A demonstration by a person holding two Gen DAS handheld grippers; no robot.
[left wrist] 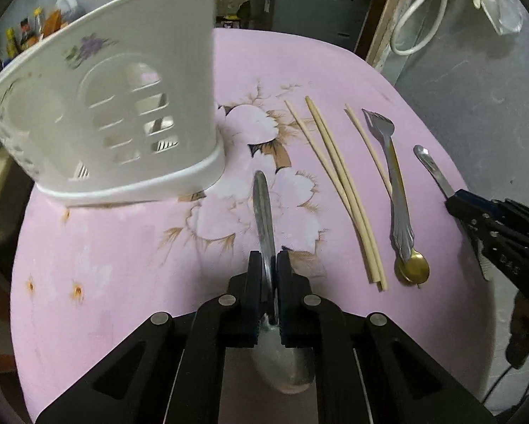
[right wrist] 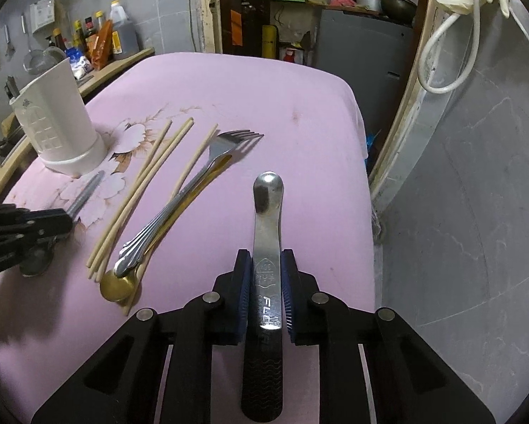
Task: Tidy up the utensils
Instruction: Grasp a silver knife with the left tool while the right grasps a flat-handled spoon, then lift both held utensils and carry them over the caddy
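Note:
My left gripper is shut on a steel spoon, handle pointing away, bowl under the fingers. It also shows in the right wrist view. My right gripper is shut on a steel utensil with a black grip; it also shows in the left wrist view. A white slotted utensil holder stands far left on the pink table. Several wooden chopsticks, a steel fork and a gold spoon lie between the grippers.
Bottles stand on a shelf behind the holder. A grey wall and a white hose are at the right. The table's right edge is close to my right gripper.

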